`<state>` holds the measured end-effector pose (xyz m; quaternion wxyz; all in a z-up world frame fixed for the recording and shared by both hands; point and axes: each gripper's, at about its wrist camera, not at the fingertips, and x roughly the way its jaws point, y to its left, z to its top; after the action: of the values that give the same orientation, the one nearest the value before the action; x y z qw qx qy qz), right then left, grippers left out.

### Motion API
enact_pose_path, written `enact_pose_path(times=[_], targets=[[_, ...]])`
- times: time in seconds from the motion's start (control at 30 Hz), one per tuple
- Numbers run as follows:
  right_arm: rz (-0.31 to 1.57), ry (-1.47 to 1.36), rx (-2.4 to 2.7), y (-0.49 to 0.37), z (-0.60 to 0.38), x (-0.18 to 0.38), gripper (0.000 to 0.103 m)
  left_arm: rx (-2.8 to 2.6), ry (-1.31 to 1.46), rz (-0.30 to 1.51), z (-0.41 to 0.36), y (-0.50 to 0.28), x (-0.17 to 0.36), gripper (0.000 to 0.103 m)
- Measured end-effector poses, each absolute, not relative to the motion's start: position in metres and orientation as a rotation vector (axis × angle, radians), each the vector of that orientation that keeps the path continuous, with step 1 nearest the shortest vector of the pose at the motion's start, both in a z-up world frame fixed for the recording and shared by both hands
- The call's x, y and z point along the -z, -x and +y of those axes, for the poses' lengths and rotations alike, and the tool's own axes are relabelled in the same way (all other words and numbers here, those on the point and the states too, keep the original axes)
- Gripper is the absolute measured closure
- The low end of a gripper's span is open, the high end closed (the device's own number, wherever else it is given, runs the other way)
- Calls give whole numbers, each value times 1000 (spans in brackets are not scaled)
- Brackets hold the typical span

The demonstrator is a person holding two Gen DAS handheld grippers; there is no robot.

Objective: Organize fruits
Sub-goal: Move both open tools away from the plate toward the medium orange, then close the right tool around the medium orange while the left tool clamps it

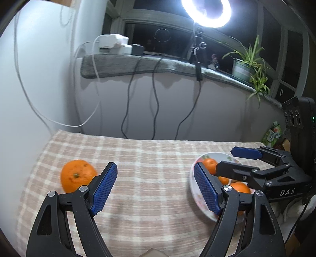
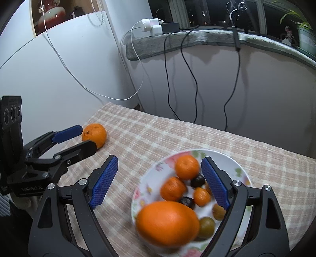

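Observation:
A lone orange [image 1: 77, 175] lies on the checked tablecloth, just left of my left gripper's [image 1: 156, 187] left finger; it also shows in the right wrist view [image 2: 94, 134]. My left gripper is open and empty. A floral plate [image 2: 239, 168] holds a big orange [image 2: 167, 223], several small oranges and a few dark and greenish fruits. The big orange looks blurred. My right gripper [image 2: 160, 181] is open and empty, hovering over the plate's left part. The plate [image 1: 194, 189] and the right gripper [image 1: 223, 161] also show in the left wrist view.
The checked tablecloth [image 1: 148, 158] covers the table up to a white wall. Cables [image 1: 156, 102] hang from a grey sill [image 1: 138, 65] with chargers, a ring light [image 1: 206, 11] and a potted plant [image 1: 246, 65]. A green carton [image 1: 273, 134] stands at the far right.

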<state>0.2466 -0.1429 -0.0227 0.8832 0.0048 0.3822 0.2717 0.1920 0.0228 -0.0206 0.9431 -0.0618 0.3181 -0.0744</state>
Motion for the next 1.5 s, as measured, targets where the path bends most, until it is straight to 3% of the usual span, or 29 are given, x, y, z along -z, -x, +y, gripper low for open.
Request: enact_pose_path(times=[0.77, 1.5], targets=[[914, -66, -679, -282, -51, 36, 14, 29, 314, 714, 132, -198, 69, 23], [1088, -219, -806, -315, 31, 80, 14, 81, 394, 775, 146, -210, 98, 23]])
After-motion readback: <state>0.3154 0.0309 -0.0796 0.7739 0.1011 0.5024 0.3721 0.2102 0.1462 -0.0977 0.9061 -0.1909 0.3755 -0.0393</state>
